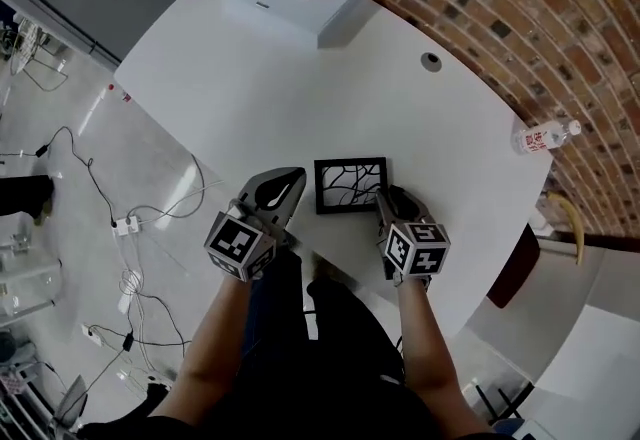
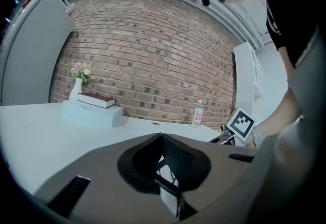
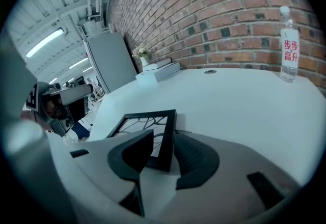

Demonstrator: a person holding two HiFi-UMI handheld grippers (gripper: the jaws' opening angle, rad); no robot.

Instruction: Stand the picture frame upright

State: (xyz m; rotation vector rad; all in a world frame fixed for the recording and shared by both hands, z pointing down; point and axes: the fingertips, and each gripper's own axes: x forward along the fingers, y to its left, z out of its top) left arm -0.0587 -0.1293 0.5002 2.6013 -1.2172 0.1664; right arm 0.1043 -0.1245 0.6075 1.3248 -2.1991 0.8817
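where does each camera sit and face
Head view: on the head, looking down at the table; arms, left tongs and right tongs show.
Left gripper view: on the left tongs, shut, facing the brick wall.
Right gripper view: on the right tongs, straddling the frame, facing the table.
Shared: the bottle in both gripper views.
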